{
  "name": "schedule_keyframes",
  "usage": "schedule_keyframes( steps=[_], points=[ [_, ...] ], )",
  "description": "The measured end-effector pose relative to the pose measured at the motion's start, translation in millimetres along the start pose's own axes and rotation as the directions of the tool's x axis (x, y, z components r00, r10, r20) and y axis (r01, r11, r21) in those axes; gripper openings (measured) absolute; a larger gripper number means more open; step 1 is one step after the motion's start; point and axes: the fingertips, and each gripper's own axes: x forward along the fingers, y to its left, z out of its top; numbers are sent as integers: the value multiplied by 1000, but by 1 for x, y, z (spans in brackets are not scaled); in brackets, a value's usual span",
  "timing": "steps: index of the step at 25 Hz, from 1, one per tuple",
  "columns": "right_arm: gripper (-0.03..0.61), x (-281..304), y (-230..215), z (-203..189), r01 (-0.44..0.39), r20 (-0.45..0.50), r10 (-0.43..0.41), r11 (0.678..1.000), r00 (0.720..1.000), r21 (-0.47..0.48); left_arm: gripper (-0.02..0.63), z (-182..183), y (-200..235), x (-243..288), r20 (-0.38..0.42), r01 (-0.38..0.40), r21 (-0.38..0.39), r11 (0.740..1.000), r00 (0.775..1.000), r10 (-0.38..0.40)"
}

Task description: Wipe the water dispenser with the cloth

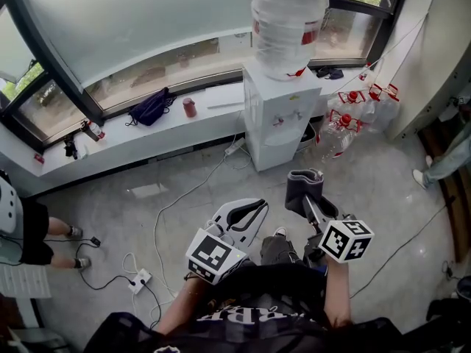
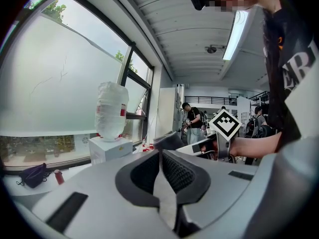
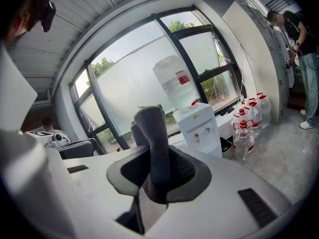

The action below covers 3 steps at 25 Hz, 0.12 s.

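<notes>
Window [image 1: 110,28], big & frosted, fills the far side beyond both grippers; grey floor [image 1: 383,175] lies below them. White ledge [image 1: 110,142] runs under the glass, well ahead & to the left of the L gripper [image 1: 245,210]. Water dispenser [image 1: 282,116], a white box, stands on the floor against the ledge, straight ahead of the grippers & well apart from both. Big bottle [image 1: 288,20] sits neck-down on top of it. Spare bottles [image 1: 360,112] w/ red caps cluster on the floor just right of the dispenser, ahead of the R gripper [image 1: 313,203]. L gripper: jaws pressed together, nothing btwn them, held low beside the R one. R gripper: jaws pinch the dark grey cloth [image 3: 152,148], which sticks up out of them in a fold, clear of the dispenser. Dark bag [image 1: 151,107] & red can [image 1: 190,107] sit on the ledge, far ahead-left of the L gripper. White power strip [image 1: 140,279] lies on the floor left of the L gripper.
</notes>
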Motion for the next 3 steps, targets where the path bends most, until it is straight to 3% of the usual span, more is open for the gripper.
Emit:
schedule_keyframes(
  steps=[3],
  points=[
    [101, -2, -2, 5, 11, 8, -11, 1000, 1000, -7, 20, 2, 1, 1, 6, -2, 3, 1000, 1000, 2]
  ],
)
